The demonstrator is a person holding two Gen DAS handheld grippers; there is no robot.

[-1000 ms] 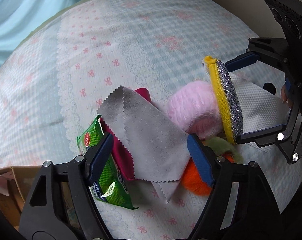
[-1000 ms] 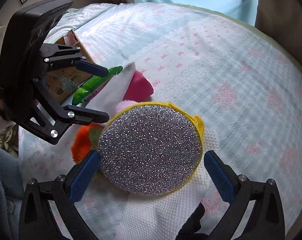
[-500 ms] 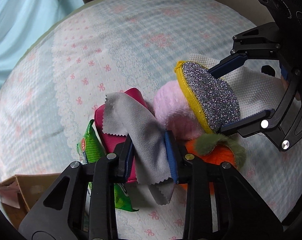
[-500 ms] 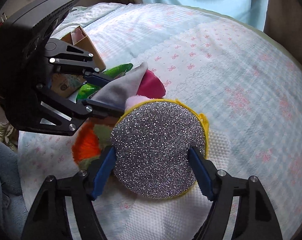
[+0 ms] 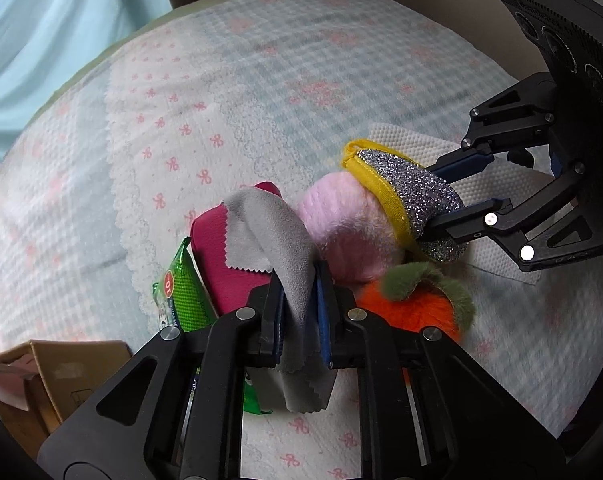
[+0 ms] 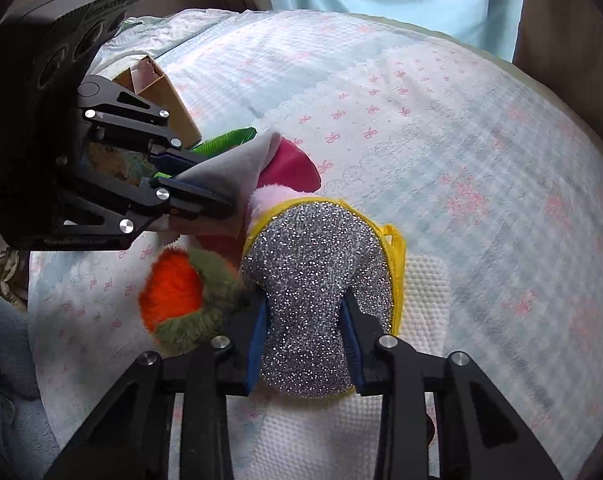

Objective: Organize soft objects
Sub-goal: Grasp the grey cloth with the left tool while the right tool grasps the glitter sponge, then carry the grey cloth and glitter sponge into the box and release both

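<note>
Grey cloth point(image 5: 289, 264) sat pinched between left gripper point(image 5: 299, 312) jaws; right gripper point(image 6: 305, 344) jaws clamped glittery scrubber point(image 6: 313, 280).

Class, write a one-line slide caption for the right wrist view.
Right tool squeezes the round silver glitter sponge with yellow rim; left tool pinches the grey pinked-edge cloth.

Left wrist view: looks forward and down between the left gripper point(image 5: 299, 312) fingers, close over the heap of soft things on the patterned bedspread point(image 5: 229, 92); cardboard box point(image 5: 57, 380) at lower left, right gripper point(image 5: 457, 200) entering from the right

Right wrist view: same close, downward look along the right gripper point(image 6: 305, 340), facing the left gripper point(image 6: 205, 184) coming from the left

Shared: grey cloth point(image 5: 277, 232) point(image 6: 229, 168), glitter scouring pad point(image 5: 413, 184) point(image 6: 317, 280), orange plush point(image 5: 413, 308) point(image 6: 173, 288), same box point(image 6: 161, 92)
</note>
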